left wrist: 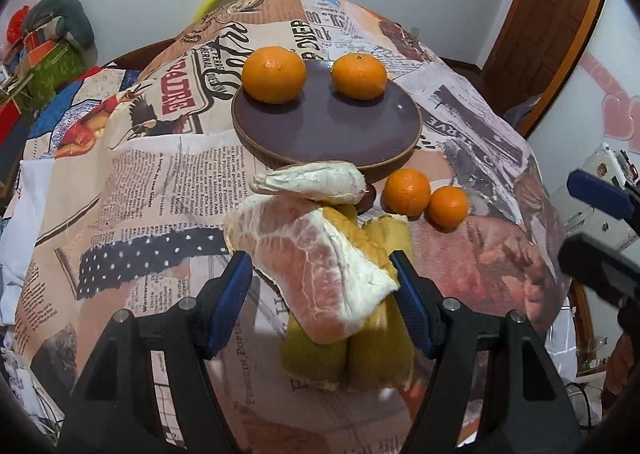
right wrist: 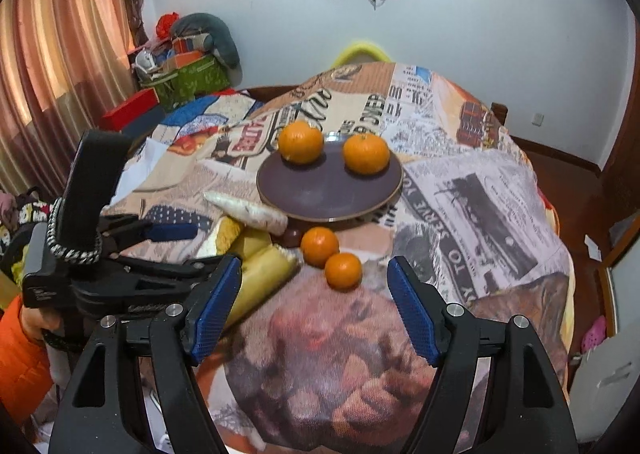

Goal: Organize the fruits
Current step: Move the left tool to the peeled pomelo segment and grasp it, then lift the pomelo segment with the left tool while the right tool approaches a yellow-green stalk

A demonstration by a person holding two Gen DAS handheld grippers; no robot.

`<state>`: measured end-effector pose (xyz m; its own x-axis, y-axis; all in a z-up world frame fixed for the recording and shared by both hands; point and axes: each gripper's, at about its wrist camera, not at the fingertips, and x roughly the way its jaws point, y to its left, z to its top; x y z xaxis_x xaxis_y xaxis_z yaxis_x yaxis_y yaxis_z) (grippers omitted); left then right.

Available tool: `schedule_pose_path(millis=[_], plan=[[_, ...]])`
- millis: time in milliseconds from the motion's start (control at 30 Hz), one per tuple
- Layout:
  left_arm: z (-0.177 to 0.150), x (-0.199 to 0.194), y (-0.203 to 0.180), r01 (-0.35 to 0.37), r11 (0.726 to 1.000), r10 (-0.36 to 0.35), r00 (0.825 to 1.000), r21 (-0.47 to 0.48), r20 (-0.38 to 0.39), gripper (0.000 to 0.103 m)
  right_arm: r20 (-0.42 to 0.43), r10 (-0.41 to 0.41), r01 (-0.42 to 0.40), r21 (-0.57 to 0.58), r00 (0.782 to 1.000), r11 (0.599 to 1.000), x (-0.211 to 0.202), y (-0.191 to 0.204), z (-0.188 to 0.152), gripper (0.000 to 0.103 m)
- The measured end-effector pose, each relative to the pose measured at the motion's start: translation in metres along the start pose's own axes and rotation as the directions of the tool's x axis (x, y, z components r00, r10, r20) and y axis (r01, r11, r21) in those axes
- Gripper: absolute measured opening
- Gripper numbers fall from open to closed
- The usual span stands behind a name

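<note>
Your left tool (left wrist: 322,286) stands with its blue pads spread on either side of the big pomelo wedge (left wrist: 316,270) — the right pad looks to be just touching the pith, the left pad stands apart from it, so you are not yet clamped on anything. That wedge lies on top of pieces of yellow peel (left wrist: 348,354) at the near side of the bench (left wrist: 132,189). A second, paler pomelo piece (left wrist: 310,183) lies just behind it, against the rim of the brown plate (left wrist: 332,133).

Treat the wedge as soft and easily torn: the pink flesh is exposed and will likely squash or leak if you pinch hard. In my judgement the white pithy edge and the thicker back of the segment are the places to take hold, with a gentle close. The peel below is loose, so it may shift as you lift.

Your right tool (right wrist: 314,298) hangs released over the cloth, nothing between its pads, with the nearer loose tangerine (right wrist: 343,271) just ahead.

Count — four tangerines in all. Two sit on the plate, the left plate tangerine (left wrist: 274,74) and the right plate tangerine (left wrist: 359,75), apart from each other. Two lie off it on the bench, touching: the one named and the farther loose tangerine (right wrist: 319,246). They are firm, round and likely to roll. Two pomelo pieces, one plate.
</note>
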<state>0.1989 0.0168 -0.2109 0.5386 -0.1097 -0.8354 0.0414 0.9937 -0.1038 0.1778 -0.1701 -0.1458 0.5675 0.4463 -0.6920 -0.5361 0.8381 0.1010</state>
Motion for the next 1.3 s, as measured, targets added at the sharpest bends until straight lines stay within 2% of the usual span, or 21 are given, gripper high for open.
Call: schedule_pose_path(millis=[100,267,433,500,567,667,1000,1167,1200,1300], plan=[[-0.003,-0.004,0.002,0.005,1.0,-0.005,1.0,-0.001,0.025,0.067,-0.018,0.008,-0.008,0.004,1.0,1.0,0.005,0.001,-0.004,0.072],[-0.015,-0.019,0.008,-0.002,1.0,0.001,0.998,0.024,0.056,0.049,-0.045,0.03,-0.03,0.002,0.999,1.0,0.014,0.008,-0.008,0.072],[-0.03,-0.032,0.026,-0.008,1.0,0.008,0.998,0.0,0.069,0.041,-0.076,0.052,-0.053,-0.01,0.996,0.999,0.027,0.02,-0.013,0.072],[-0.034,-0.036,0.034,-0.006,1.0,0.007,0.998,-0.012,0.069,0.034,-0.094,0.062,-0.064,-0.014,0.994,0.998,0.033,0.026,-0.016,0.073],[-0.038,-0.037,0.041,-0.014,1.0,0.016,0.998,-0.025,0.064,0.023,-0.116,0.072,-0.075,-0.017,0.991,0.997,0.041,0.032,-0.018,0.073],[-0.046,-0.034,0.054,-0.023,0.999,0.025,0.999,-0.05,0.044,0.018,-0.144,0.087,-0.091,-0.024,0.986,0.996,0.051,0.04,-0.022,0.073],[-0.061,-0.029,0.083,-0.003,0.991,0.002,1.0,-0.131,-0.003,0.019,-0.18,0.112,-0.121,-0.043,0.977,0.992,0.069,0.057,-0.025,0.073],[-0.062,-0.035,0.083,-0.023,0.992,0.021,1.0,-0.127,-0.011,0.021,-0.181,0.121,-0.129,-0.031,0.976,0.991,0.068,0.046,-0.028,0.079],[-0.062,-0.036,0.082,-0.029,0.992,0.028,1.0,-0.122,-0.01,0.022,-0.182,0.122,-0.129,-0.027,0.976,0.991,0.067,0.043,-0.029,0.08],[-0.062,-0.044,0.084,-0.027,0.992,0.028,1.0,-0.127,0.008,0.034,-0.18,0.107,-0.113,-0.025,0.978,0.993,0.06,0.031,-0.032,0.083]])
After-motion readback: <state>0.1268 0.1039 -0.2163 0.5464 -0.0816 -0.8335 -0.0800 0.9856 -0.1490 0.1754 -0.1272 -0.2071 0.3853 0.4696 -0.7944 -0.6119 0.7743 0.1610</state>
